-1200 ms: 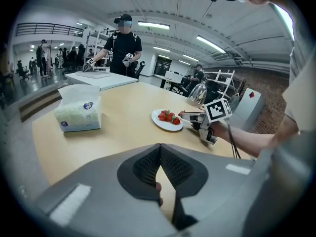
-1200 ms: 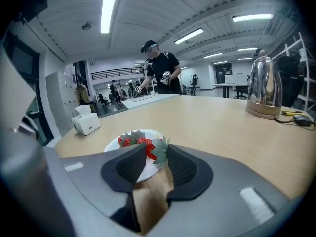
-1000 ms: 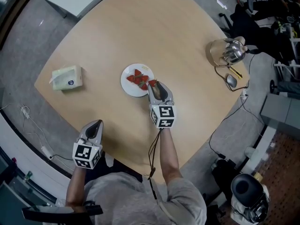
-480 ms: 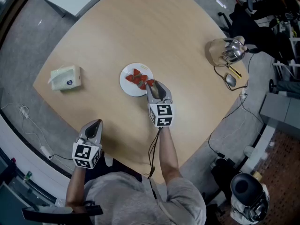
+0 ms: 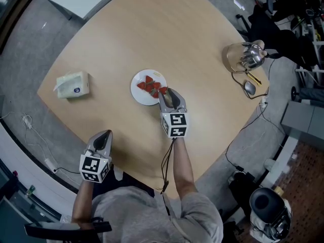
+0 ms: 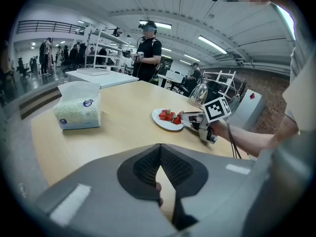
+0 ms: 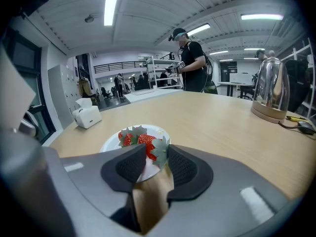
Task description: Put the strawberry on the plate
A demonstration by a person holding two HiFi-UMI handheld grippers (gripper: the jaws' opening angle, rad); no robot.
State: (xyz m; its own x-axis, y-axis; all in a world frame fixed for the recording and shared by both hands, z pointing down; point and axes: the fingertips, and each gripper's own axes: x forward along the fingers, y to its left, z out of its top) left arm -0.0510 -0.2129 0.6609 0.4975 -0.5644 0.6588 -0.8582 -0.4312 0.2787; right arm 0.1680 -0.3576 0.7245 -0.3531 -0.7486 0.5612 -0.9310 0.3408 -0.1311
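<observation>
Filling most of the head view is a big round wooden table (image 5: pixel 152 34). A person sits at its near edge and holds a gripper in each hand.

On the right, the right gripper (image 5: pixel 166 92) reaches out to the middle of the table. Its jaws stand wide and are clamped on a strawberry (image 5: pixel 163 90). One pad presses on the red side and the other on the green leaves. This strawberry is at the near right rim of the white plate (image 5: pixel 134 87), just over its edge.

Low at the near left edge of the table is the left gripper (image 5: pixel 105 133), well apart from the plate. Its jaws are together at the tips.

A soft pack of tissues (image 5: pixel 72 84) lies on the left side of the table. A glass kettle (image 5: pixel 248 56) stands at the far right edge.

The plate sits in the middle of the table. A few other strawberries (image 5: pixel 148 85) lie on it in a little bunch, just beside the held one.
</observation>
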